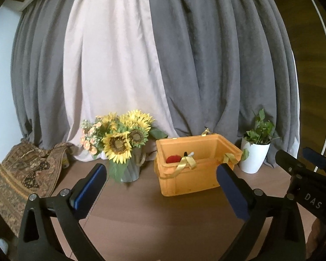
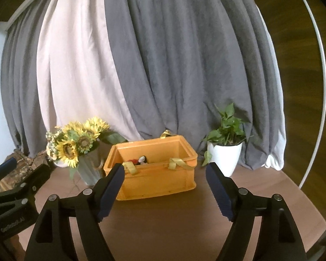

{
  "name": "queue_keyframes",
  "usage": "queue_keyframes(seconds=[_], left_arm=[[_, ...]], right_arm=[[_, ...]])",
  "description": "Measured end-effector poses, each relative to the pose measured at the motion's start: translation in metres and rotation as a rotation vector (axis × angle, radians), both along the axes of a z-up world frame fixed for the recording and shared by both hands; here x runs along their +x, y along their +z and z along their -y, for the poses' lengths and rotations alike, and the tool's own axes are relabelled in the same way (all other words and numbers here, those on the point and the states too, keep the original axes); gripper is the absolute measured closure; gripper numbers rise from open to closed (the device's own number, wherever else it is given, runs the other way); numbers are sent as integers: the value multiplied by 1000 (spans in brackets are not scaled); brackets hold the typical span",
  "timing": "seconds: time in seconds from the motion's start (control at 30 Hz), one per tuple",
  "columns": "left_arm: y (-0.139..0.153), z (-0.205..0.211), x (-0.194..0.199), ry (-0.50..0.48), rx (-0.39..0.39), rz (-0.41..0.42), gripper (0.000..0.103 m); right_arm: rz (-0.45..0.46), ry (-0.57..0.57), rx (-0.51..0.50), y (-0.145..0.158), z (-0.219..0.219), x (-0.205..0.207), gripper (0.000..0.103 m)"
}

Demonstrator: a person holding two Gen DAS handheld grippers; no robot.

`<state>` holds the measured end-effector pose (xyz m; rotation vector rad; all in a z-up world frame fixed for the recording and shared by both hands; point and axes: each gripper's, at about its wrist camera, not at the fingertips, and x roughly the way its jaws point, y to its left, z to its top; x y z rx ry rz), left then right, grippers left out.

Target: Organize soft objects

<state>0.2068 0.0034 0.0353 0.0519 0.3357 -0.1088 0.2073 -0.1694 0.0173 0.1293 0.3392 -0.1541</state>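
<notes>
An orange plastic crate (image 1: 184, 182) with gold ribbons on its rim stands on the brown table; it also shows in the right wrist view (image 2: 158, 184). Inside it lie a red soft object (image 1: 173, 158) and a black-and-white soft toy (image 2: 142, 160). My left gripper (image 1: 160, 187) is open and empty, held in front of the crate. My right gripper (image 2: 165, 187) is open and empty, also in front of the crate. The right gripper shows at the right edge of the left wrist view (image 1: 302, 163).
A vase of sunflowers (image 1: 123, 145) stands left of the crate. A white pot with a green plant (image 1: 255, 152) stands to its right. A patterned cloth (image 1: 26, 174) lies at the far left. Grey and pale curtains (image 1: 163, 54) hang behind the table.
</notes>
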Motion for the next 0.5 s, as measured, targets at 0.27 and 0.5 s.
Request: queue_keyframes(seconds=[0.27, 0.5], left_arm=[[1, 8, -47, 24, -1, 5, 0], [4, 10, -92, 43, 6, 30, 0]], right_arm=[[4, 16, -29, 5, 6, -46, 24], [11, 28, -18, 5, 12, -85, 24]])
